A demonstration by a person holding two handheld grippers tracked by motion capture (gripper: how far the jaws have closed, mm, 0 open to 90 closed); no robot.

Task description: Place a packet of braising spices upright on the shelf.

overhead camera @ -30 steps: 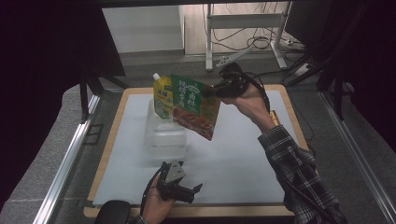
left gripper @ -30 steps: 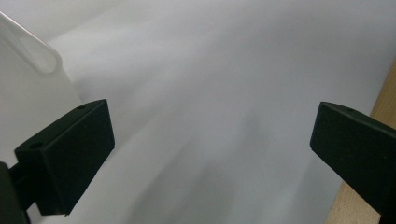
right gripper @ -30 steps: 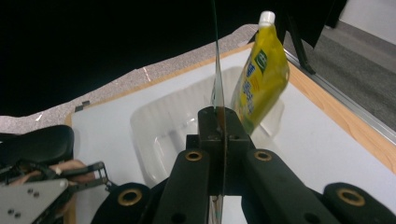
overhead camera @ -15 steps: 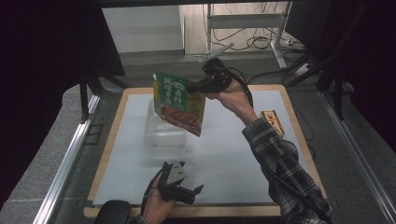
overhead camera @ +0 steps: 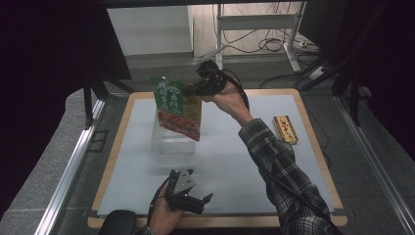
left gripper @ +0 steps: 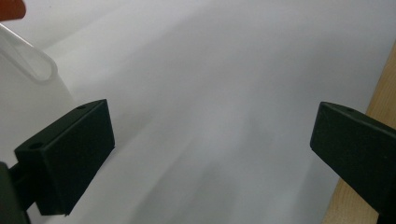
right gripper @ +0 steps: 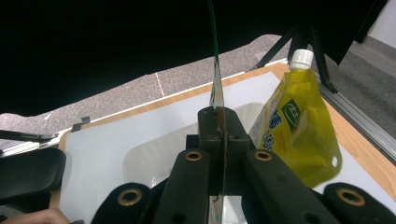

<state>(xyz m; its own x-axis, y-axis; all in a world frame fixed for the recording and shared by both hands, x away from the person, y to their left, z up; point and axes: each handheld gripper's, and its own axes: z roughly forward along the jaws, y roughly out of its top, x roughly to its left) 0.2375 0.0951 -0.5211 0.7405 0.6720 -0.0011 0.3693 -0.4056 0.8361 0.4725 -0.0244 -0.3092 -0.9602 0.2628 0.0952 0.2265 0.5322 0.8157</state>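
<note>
R gripper (overhead camera: pixel 198 88) has its jaws clamped on the edge of a green snack bag (overhead camera: pixel 177 107), held up in the air right above the clear tub (overhead camera: pixel 171 142) on the counter (overhead camera: pixel 235 156). Yellow spout pouch (right gripper: pixel 299 126) stands just beside the tub. L gripper (overhead camera: pixel 193 200) sits low, well short of the tub, jaws wide apart w/ nothing between

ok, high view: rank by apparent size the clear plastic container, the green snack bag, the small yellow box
1. Clear plastic container, though the bag covers part of it
2. Green snack bag, raised nearer the camera, so unsure against the container
3. Small yellow box
</note>
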